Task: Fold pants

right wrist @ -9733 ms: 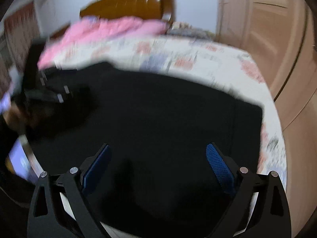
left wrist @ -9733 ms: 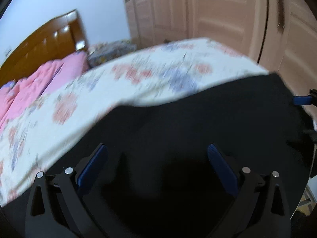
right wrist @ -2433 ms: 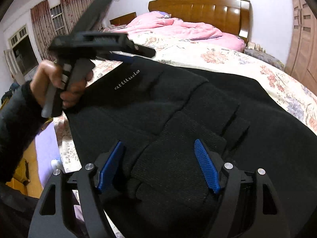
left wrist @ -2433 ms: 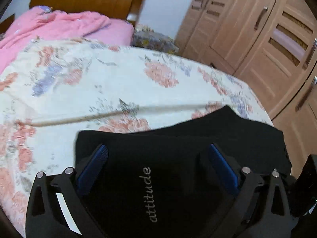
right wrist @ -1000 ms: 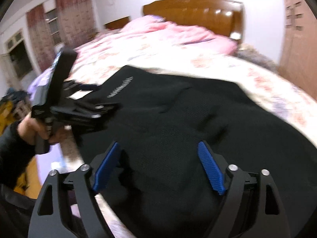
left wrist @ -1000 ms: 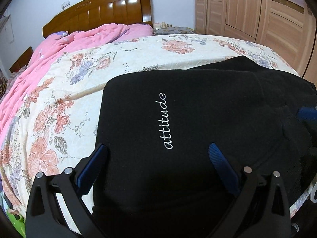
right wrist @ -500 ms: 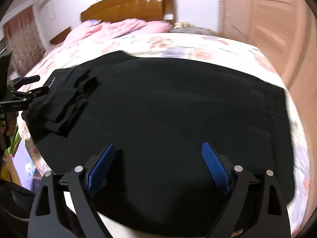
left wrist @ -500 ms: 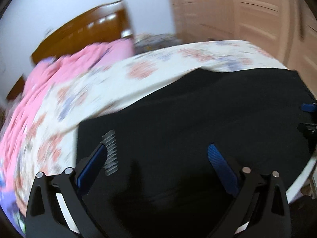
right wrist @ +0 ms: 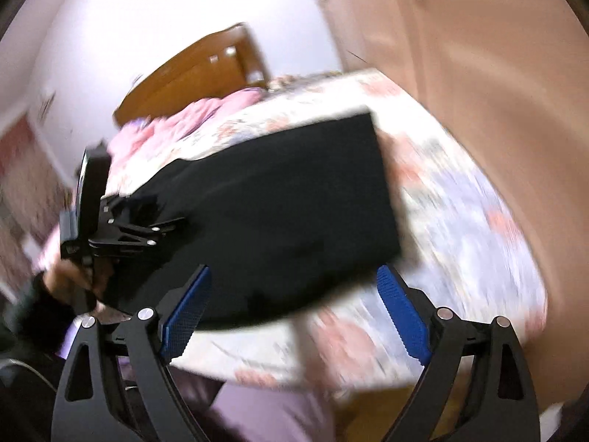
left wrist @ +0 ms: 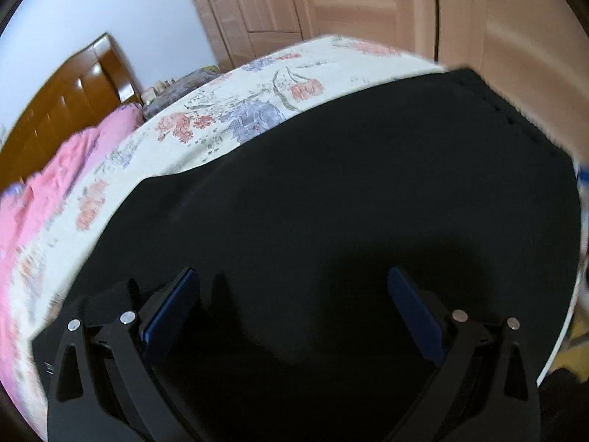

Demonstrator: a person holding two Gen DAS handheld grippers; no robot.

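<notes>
The black pants [left wrist: 331,221] lie folded lengthwise and flat on the floral bed sheet [left wrist: 257,84]. My left gripper [left wrist: 291,276] hovers over the cloth, jaws wide open with nothing pinched. In the right wrist view the pants [right wrist: 276,213] stretch from the left to a straight cut end at the upper right. My right gripper [right wrist: 294,270] is open above their near edge, its right finger [right wrist: 401,309] past the cloth over bare sheet. The left gripper [right wrist: 110,228] shows there at the pants' left end, held by a hand [right wrist: 70,280].
A pink quilt [left wrist: 44,191] and a wooden headboard [left wrist: 73,84] are at the far left. Wardrobe doors [left wrist: 368,7] stand close behind the bed. The bed's near edge [right wrist: 276,368] drops off under the right gripper. Both views are motion-blurred.
Both grippers have swept sideways along the pants and rolled. The white lettering has left the left wrist view. The right gripper now sits near the pants' straight end and the bed edge.
</notes>
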